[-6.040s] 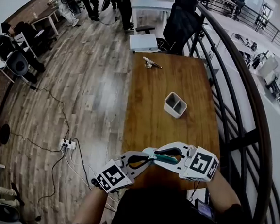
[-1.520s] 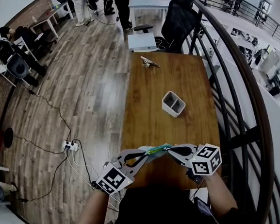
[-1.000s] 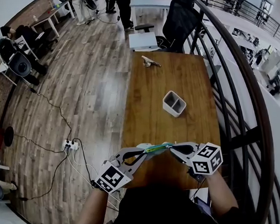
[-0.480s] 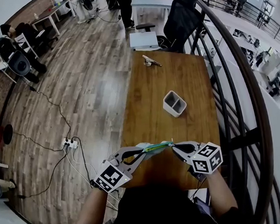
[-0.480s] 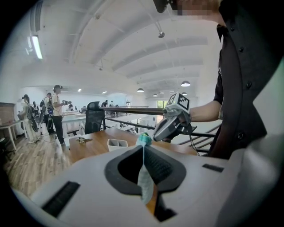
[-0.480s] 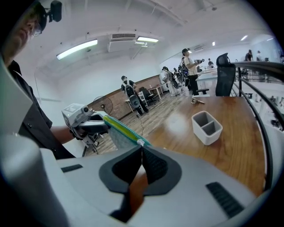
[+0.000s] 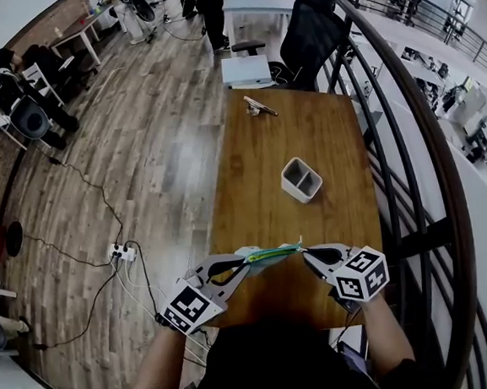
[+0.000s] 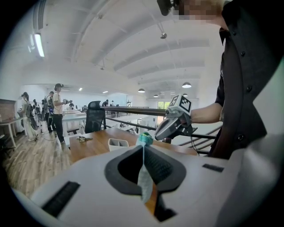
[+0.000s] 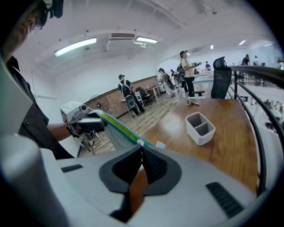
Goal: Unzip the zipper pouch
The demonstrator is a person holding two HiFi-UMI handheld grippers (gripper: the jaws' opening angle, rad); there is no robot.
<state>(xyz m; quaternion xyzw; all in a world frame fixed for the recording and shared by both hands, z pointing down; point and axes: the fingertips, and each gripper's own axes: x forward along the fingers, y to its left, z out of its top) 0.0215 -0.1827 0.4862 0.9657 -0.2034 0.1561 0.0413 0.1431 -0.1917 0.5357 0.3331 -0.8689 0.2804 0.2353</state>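
Observation:
A teal zipper pouch (image 7: pixel 272 253) with a green-yellow zip hangs stretched between both grippers, above the near end of the wooden table (image 7: pixel 290 143). My left gripper (image 7: pixel 248 262) is shut on the pouch's left end; in the left gripper view the pouch fabric (image 8: pixel 144 175) shows edge-on between the jaws. My right gripper (image 7: pixel 303 251) is shut at the pouch's right end, on the small white zipper pull (image 9: pixel 140 142). The right gripper view looks along the zip of the pouch (image 9: pixel 116 130) toward the left gripper (image 9: pixel 82 119).
A grey two-compartment holder (image 7: pixel 302 180) stands mid-table. A small object (image 7: pixel 259 106) lies at the far end, with a black chair (image 7: pixel 314 31) behind it. A dark railing (image 7: pixel 427 156) runs along the right. A power strip (image 7: pixel 119 253) and cables lie on the floor at left.
The right gripper has drifted slightly right, away from the left one, and the pouch looks more stretched. Six seconds ago the two grippers were closer together.

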